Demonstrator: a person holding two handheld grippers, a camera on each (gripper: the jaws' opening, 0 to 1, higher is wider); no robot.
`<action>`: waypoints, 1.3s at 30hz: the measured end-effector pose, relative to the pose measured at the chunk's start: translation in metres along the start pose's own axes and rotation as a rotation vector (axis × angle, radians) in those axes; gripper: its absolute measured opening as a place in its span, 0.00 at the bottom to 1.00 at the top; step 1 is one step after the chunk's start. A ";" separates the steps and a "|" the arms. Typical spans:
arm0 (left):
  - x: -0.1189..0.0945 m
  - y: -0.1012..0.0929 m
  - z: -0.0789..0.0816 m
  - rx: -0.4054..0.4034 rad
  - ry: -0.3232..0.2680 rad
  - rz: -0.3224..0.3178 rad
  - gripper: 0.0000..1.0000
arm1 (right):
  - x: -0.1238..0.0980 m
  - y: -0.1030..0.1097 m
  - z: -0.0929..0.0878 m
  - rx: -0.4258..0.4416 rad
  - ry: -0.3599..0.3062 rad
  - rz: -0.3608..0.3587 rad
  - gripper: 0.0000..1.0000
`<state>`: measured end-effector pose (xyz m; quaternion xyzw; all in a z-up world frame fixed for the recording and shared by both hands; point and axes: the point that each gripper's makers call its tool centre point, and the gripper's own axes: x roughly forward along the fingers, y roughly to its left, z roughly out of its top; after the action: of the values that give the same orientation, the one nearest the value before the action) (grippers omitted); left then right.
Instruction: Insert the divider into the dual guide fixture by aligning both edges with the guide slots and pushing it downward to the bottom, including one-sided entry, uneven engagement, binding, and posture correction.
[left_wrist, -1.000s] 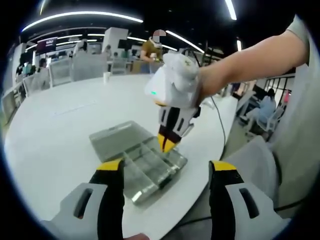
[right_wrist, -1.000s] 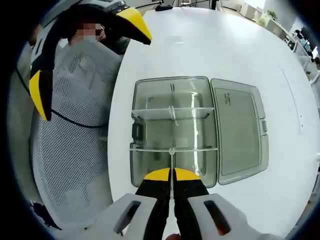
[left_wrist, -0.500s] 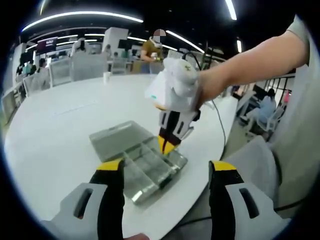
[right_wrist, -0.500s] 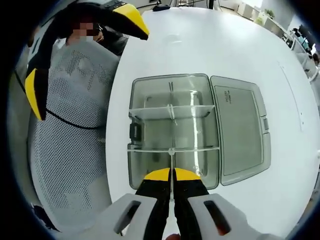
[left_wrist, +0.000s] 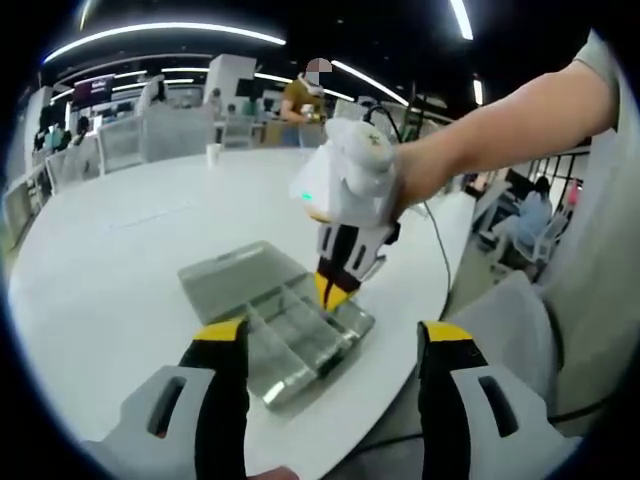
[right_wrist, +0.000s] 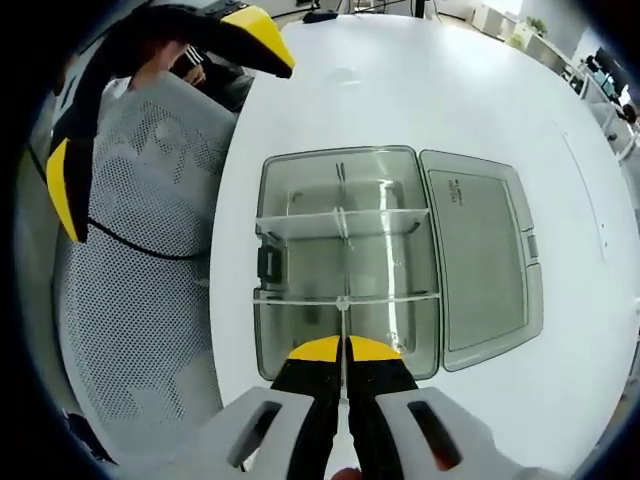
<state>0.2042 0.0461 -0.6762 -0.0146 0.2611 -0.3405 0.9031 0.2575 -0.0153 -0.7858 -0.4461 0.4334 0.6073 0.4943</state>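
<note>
Now, field lines:
Right tool (right_wrist: 343, 350): I've pinched it tight on the divider (right_wrist: 343, 325), edge-on above the fixture (right_wrist: 345, 262), near end.
Left tool (left_wrist: 330, 345): jaws wide, holding nothing, hovering beside the fixture, probably waiting to steady it.
Fixture: on counter (right_wrist: 420, 90), lid (right_wrist: 485, 262) open alongside.

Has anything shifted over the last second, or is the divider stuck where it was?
Almost nothing has changed. The right gripper stays shut on the thin clear plastic divider, held edge-on over the near compartment of the clear plastic organizer box, no visibly deeper. The box and its open lid lie where they were on the white table. The left gripper stays open, holding nothing.
</note>
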 end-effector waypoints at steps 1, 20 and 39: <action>0.000 0.000 0.000 0.000 -0.001 0.000 0.67 | 0.000 0.000 0.000 -0.003 0.003 -0.003 0.00; -0.003 0.000 0.001 0.010 0.002 0.001 0.67 | 0.000 0.001 0.001 -0.019 0.021 -0.021 0.00; -0.007 -0.002 0.002 0.011 -0.006 0.013 0.67 | 0.001 0.001 0.000 -0.046 0.032 -0.030 0.00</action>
<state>0.1992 0.0485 -0.6710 -0.0091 0.2564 -0.3361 0.9062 0.2564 -0.0152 -0.7864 -0.4735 0.4203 0.6025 0.4859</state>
